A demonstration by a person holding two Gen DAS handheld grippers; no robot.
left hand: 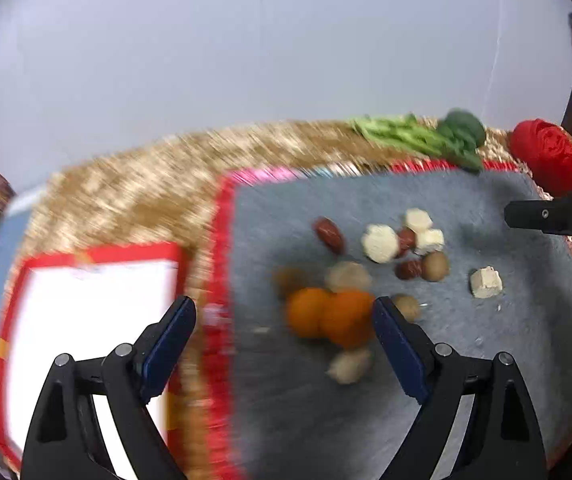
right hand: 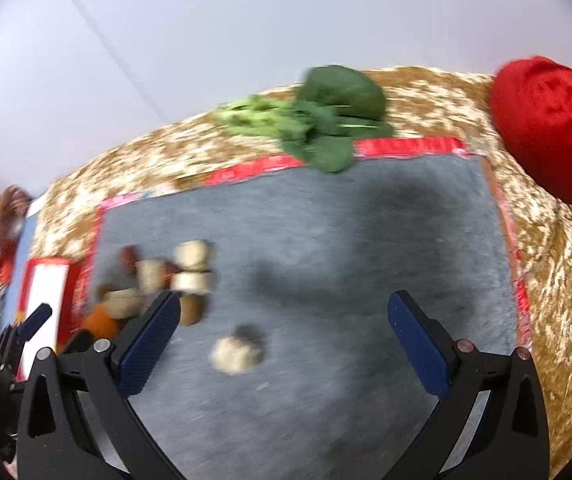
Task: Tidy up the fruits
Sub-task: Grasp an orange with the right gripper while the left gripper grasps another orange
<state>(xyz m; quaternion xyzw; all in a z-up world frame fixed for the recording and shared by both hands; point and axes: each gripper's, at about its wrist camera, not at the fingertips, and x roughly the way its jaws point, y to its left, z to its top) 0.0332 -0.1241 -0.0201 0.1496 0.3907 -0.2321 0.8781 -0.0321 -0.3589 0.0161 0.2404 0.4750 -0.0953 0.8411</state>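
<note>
gold-mottled table [right hand: 558, 280] carries grey mat [right hand: 326, 240], greens [right hand: 318, 120], red ball [right hand: 546, 128]

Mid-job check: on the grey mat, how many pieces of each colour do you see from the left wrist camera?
Orange fruits: 2
Dark red fruits: 3
White chunks: 4
Tan round fruits: 5 (some are blurred, so this count is approximate)
Total: 14

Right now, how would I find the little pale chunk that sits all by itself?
Start at the grey mat with its red border. The small foods crowd together near the two oranges. The pale chunk lies to their right, alone on bare mat, blocky and cream-coloured, touching nothing.
</note>
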